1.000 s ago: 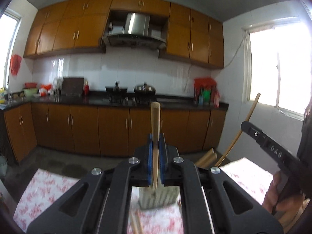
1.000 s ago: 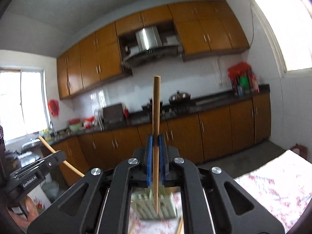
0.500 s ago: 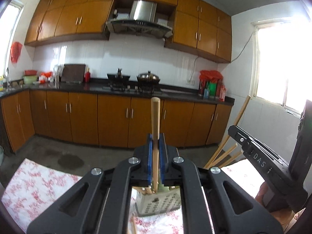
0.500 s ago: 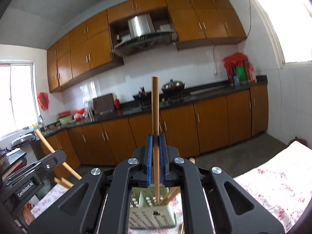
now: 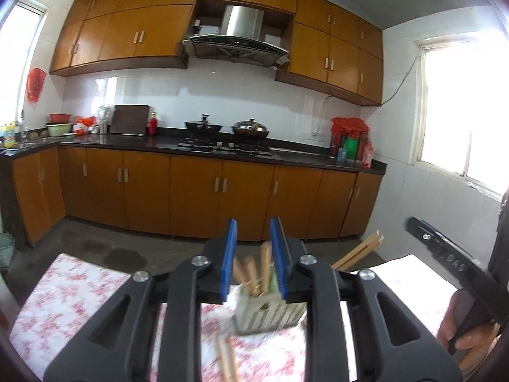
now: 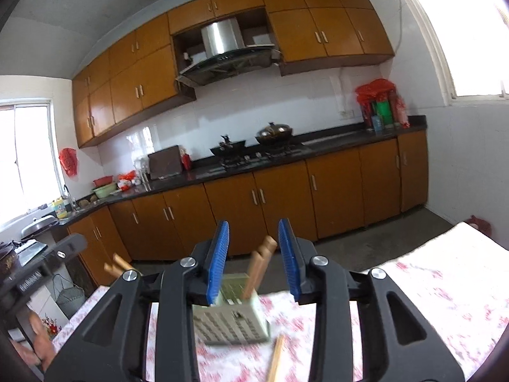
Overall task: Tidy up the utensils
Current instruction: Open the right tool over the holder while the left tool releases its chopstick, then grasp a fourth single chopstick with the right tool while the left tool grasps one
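Chopsticks have just been released into the perforated holder [image 6: 232, 315]: the left gripper [image 5: 253, 254] and right gripper [image 6: 254, 254] fingers, just opened, hold nothing. Loose chopsticks [image 6: 275, 359] beside the holder likely get picked next.

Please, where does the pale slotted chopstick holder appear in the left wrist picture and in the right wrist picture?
Left wrist: chopstick holder low, right of centre, below the blue pads.
Right wrist: chopstick holder low, left of centre, on the flowered tablecloth.
Shared landmark: the steel range hood.
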A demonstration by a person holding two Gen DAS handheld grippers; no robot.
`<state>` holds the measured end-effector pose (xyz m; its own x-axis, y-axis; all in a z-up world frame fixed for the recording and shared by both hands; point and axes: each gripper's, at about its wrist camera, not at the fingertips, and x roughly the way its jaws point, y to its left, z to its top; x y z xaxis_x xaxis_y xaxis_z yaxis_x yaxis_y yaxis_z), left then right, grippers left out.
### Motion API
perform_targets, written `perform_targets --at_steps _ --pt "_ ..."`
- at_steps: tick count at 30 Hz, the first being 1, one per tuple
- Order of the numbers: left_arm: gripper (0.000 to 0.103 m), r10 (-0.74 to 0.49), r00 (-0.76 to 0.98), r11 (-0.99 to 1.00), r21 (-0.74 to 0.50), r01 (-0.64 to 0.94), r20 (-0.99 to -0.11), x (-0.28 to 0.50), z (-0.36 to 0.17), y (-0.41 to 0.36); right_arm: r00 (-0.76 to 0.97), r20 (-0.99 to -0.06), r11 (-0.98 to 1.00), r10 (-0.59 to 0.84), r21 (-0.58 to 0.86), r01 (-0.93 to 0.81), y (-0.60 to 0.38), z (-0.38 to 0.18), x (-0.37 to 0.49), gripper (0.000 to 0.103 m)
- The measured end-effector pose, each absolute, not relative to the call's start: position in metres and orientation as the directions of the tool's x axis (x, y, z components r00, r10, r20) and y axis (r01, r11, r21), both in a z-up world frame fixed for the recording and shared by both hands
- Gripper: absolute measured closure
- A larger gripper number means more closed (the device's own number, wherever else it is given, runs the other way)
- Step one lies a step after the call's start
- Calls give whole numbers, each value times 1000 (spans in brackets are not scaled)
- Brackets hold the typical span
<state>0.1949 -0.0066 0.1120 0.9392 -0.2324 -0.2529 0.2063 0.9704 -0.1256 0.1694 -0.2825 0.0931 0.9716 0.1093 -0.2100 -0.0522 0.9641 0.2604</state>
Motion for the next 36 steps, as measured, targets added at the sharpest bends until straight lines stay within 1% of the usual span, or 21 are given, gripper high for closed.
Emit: perform_targets --at_steps 3,5,7,8,9,10,11,13,16,21,22,23,24,25,28,30,36 --pt "66 -193 940 979 -120 165 -281 169 97 12 951 -296 968 94 250 -18 -290 71 155 66" --pt "66 -157 929 986 -113 126 -335 159 74 25 909 -406 973 92 230 4 -289 43 154 66" --pt "66 -128 901 990 -104 93 -415 156 41 35 819 -563 978 111 207 10 -284 -3 162 67" --pt "66 -119 883 991 -103 80 -454 156 25 38 781 -612 977 125 211 9 -281 -21 164 73" --pt "66 -109 862 992 -103 66 -495 156 9 41 715 -681 972 161 237 6 -278 -49 167 77" --pt "66 -113 830 992 -115 59 -546 157 -12 44 683 -707 968 183 252 3 -275 -63 167 82" --pt "66 -121 803 990 -128 56 -583 158 -28 46 643 -737 963 206 268 -1 -270 -81 168 84" --pt "67 -122 760 990 -134 46 -638 160 -53 46 615 -755 958 227 286 -1 -262 -95 167 84" --pt "67 -137 717 988 -146 50 -684 160 -78 46 602 -757 953 253 304 -17 -252 -103 169 84" --pt "67 -154 687 987 -144 72 -710 161 -94 39 589 -767 957 256 289 -40 -236 -106 177 84" --pt "67 -156 683 987 -142 77 -714 163 -92 33 585 -771 959 252 280 -43 -234 -109 179 86" --pt "67 -160 677 986 -141 84 -718 164 -94 31 595 -768 963 237 265 -41 -235 -108 175 92" --pt "67 -165 672 986 -140 91 -722 165 -96 27 596 -775 971 211 236 -37 -235 -110 176 95" --pt "67 -168 667 985 -141 96 -726 166 -95 22 603 -776 978 182 208 -27 -235 -111 175 95" --pt "72 -183 651 983 -143 115 -737 168 -99 15 613 -776 978 151 206 20 -249 -112 173 95" --pt "77 -194 640 981 -141 133 -743 168 -101 10 618 -775 977 134 208 49 -258 -113 173 95" --pt "84 -190 616 980 -111 164 -765 172 -107 -3 624 -771 979 129 200 45 -263 -114 169 95"
